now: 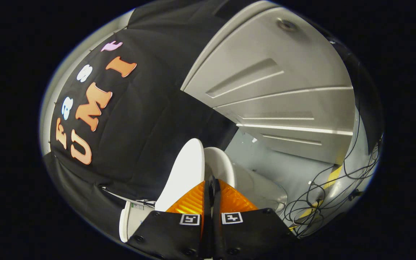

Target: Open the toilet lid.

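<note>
Gripper view: cables (332, 195) lie in loose loops on the pale floor (294, 173) to the right of the fingers, near a yellow strip (332, 177) on that floor. A pale panelled wall (276, 94) with raised ribs rises beyond on the far right, and a black cloth wall (139, 119) covers the far left. Nothing stands between the fingers and the toilet. Each finger base carries a small square black-and-white marker (189, 219); no readable words appear on them. A small label sits on the toilet body (130, 220) at near left, too small to read.

The gripper (211, 187) has its fingers brought together, with barely a slit between the tips, and they hold nothing visible. The toilet lid (184, 173) is white, smooth and rounded, standing raised on edge just ahead of the fingers, slightly left. The white seat (222, 164) stands just right of it, also raised. Contact between tips and lid cannot be determined.
</note>
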`<state>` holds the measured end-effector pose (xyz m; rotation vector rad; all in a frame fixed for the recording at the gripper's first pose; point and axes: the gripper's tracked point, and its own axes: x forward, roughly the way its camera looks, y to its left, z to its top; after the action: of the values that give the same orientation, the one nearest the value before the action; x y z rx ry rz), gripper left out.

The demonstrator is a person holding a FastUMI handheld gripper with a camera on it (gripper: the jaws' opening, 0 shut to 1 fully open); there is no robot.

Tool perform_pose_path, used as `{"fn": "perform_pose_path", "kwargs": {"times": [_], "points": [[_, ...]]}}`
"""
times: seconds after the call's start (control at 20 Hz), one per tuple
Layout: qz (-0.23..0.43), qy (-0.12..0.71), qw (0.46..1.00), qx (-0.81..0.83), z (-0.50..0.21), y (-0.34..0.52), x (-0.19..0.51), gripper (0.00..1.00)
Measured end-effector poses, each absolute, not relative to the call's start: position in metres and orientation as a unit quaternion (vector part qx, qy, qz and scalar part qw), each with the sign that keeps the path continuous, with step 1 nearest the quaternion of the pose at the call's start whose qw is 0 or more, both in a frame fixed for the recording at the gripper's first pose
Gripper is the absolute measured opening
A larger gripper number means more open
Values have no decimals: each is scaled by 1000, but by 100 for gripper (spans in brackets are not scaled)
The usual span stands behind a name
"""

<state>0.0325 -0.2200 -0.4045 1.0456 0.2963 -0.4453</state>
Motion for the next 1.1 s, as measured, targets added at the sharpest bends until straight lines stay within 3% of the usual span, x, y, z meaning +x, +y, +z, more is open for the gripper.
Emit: {"fn": "perform_pose_path", "kwargs": {"times": [1.1], "points": [[-156,139,943,259,-179,-105,79,8]]}}
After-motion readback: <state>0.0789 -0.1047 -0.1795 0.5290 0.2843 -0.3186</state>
